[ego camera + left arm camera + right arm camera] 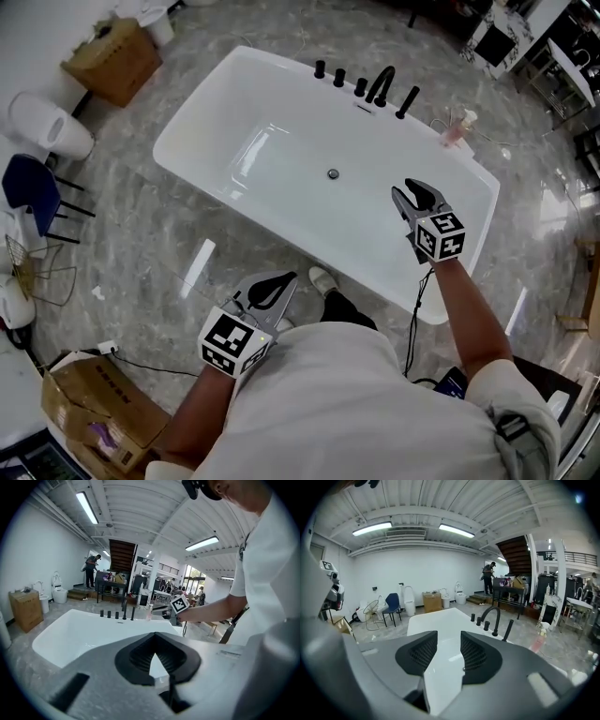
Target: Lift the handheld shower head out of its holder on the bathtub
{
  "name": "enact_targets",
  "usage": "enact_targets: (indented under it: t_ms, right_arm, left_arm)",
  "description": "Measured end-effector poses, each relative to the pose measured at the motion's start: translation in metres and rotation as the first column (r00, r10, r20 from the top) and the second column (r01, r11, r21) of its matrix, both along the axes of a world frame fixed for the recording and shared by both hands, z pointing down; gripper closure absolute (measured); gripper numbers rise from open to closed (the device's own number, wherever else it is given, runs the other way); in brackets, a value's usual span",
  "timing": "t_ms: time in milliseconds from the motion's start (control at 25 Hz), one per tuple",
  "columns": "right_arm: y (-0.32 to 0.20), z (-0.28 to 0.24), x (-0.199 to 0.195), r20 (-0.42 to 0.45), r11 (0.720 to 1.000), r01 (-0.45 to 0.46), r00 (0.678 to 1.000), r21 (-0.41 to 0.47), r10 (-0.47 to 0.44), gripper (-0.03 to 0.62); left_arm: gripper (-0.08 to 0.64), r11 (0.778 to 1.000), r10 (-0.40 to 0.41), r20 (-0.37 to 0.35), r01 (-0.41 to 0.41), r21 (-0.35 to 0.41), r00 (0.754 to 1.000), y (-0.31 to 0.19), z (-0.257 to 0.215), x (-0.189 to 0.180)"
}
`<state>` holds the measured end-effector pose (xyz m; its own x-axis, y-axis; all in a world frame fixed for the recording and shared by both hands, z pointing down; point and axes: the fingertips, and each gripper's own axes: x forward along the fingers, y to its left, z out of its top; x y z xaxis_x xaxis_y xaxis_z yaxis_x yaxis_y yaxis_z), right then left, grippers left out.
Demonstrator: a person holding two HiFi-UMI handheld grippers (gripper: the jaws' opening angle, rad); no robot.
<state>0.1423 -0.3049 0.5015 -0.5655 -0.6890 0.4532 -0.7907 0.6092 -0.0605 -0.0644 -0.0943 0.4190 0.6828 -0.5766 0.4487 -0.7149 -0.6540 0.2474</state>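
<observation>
A white bathtub (pixel 202 150) fills the middle of the head view. On its far rim stands a row of black fittings: knobs, a curved spout (pixel 380 84), and at the right end the slim handheld shower head (pixel 406 101) (pixel 507 630) (pixel 132 613), upright in its holder. My right gripper (pixel 407 190) (pixel 449 641) hovers over the right part of the tub, short of the fittings. It is open, with nothing between its fingers. My left gripper (pixel 289 278) (pixel 153 641) is outside the tub's near rim; its tips meet, and it holds nothing.
A pink bottle (pixel 457 131) stands on the tub's rim to the right of the shower head. A cardboard box (pixel 112 58), a toilet (pixel 47 127) and a blue chair (pixel 28 187) line the left side. Another box (pixel 94 403) sits at the lower left. A person (pixel 91 569) stands far off by the stairs.
</observation>
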Motion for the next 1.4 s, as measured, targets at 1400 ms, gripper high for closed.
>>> enact_targets:
  t_ms: [1400]
  right_arm:
    - [-0.402,0.219,0.165,-0.072,0.913,-0.362,0.932,-0.185,0.355,0.383]
  left_arm:
    - [0.554,0.97,-0.016,0.035,0.024,-0.242,0.999,-0.213,0.101,0.082]
